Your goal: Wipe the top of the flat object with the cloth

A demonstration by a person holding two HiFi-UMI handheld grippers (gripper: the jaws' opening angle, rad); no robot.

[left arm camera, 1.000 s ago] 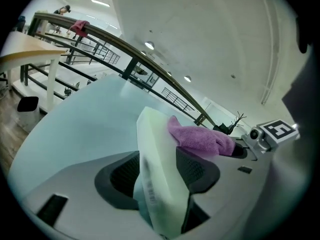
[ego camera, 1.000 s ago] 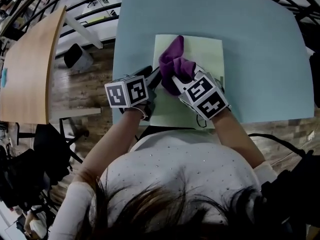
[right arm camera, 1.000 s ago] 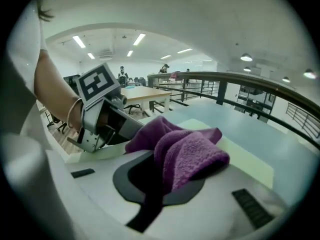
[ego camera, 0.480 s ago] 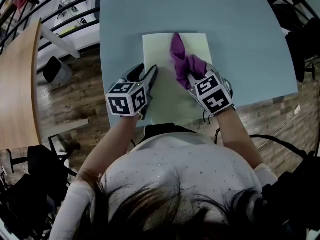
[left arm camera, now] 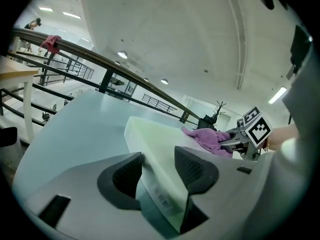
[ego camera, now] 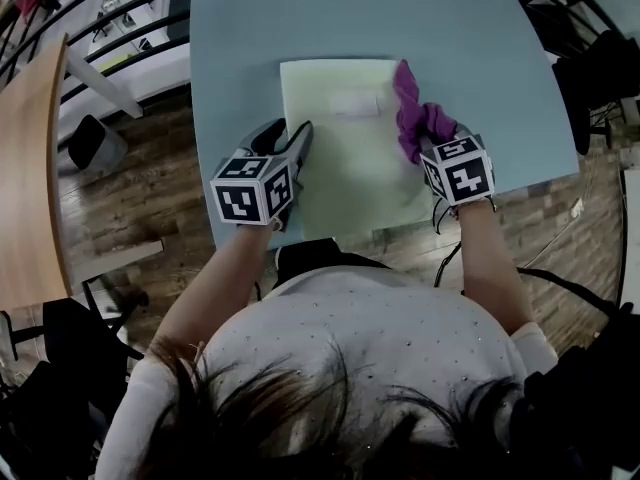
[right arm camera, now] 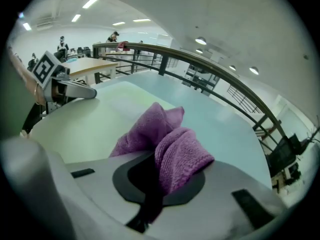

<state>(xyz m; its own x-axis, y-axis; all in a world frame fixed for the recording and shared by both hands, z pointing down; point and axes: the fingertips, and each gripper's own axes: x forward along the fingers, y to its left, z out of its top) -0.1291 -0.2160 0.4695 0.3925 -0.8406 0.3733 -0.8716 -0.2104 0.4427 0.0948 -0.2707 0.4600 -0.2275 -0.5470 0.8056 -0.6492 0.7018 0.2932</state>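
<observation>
The table (ego camera: 500,48) has a pale blue top. It stands on a brown wood floor (ego camera: 150,168). A tan wood table (ego camera: 30,168) is off to the left. Dark rails (right arm camera: 200,59) run past the far side, and there are lights in the white ceiling (left arm camera: 200,34).

A flat, pale green board (ego camera: 340,168) lies on the blue table, close to the near edge and right in front of the person. Its long side runs away from the person, and its short ends are near and far. A small white label (ego camera: 353,105) is on its top, close to the far end.

The purple cloth (ego camera: 415,118) lies on the board's right edge, near the far right corner. It is bunched up and stretches from the right gripper (ego camera: 428,144) toward the far end. The right gripper's jaws are squeezed tight on the near end of the cloth.

The left gripper (ego camera: 290,133) is at the board's left edge and points away from the person. Its jaws are apart. The board's left edge runs between them, with one jaw over the board and one over the table.
</observation>
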